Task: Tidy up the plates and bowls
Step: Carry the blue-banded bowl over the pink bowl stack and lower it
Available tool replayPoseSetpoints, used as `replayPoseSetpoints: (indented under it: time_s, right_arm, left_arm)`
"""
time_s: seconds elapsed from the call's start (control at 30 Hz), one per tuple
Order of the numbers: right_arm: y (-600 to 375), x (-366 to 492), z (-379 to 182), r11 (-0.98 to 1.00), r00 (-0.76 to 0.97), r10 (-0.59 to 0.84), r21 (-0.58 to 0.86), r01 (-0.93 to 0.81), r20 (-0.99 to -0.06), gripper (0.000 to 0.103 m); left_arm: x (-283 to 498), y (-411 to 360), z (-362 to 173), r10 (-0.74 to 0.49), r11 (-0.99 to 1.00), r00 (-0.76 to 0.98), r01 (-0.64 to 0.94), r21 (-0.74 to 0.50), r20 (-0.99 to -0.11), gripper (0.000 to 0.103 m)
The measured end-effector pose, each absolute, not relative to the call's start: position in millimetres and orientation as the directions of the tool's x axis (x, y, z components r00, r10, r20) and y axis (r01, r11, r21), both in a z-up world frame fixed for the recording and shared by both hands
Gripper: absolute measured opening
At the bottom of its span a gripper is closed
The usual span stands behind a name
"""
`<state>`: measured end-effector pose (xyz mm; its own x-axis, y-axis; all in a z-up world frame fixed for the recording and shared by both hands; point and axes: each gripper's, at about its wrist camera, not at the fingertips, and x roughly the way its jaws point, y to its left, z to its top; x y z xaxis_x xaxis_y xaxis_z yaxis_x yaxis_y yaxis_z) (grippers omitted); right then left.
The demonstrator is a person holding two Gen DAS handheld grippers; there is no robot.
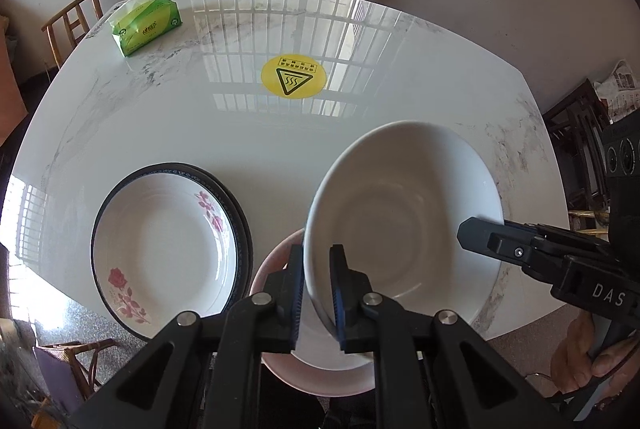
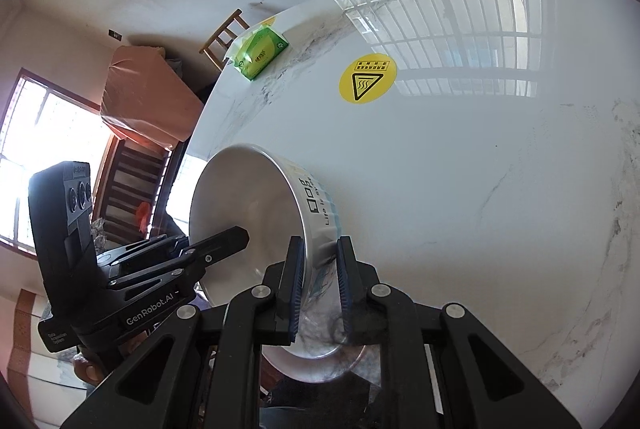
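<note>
The table (image 1: 240,133) is glossy, marble-veined stone, mirroring window bars. The white bowl (image 1: 404,205) and the floral plate (image 1: 168,241) look like smooth glazed ceramic. The tissue pack (image 1: 146,23) is shiny green plastic.

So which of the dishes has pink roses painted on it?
The wide, shallow dark-rimmed plate lying on the marble table. The white bowl gripped by both grippers is plain inside, and the pink bowl beneath it shows no flowers.
</note>
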<state>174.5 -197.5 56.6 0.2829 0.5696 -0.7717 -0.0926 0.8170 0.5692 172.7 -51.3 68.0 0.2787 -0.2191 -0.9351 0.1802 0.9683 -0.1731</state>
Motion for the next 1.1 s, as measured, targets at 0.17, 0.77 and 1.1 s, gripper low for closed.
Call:
replayPoseSetpoints:
  time_s: [0.17,0.77,1.1]
  right_arm:
    - [-192.0,156.7,55.2,0.820,0.277,0.567,0.564,-0.096,-0.776,0.016]
    - [-178.5,123.0,44.0,0.830,0.262,0.552,0.551,-0.083,-0.792,0.016]
    - [-170.6,119.4,26.4,0.835,0.243,0.545,0.547,-0.063,-0.803,0.016]
  left_arm:
    - [157.4,-49.1,66.7,-0.220,0.967,0.276,0.188,-0.172,-0.936,0.013]
    - [120.9,-43.5,49.2,-0.216,0.966,0.268,0.196,-0.166,-0.939,0.013]
    - [116.5,-44.7,29.6,-0.183,0.972,0.274,0.195,-0.132,-0.944,0.013]
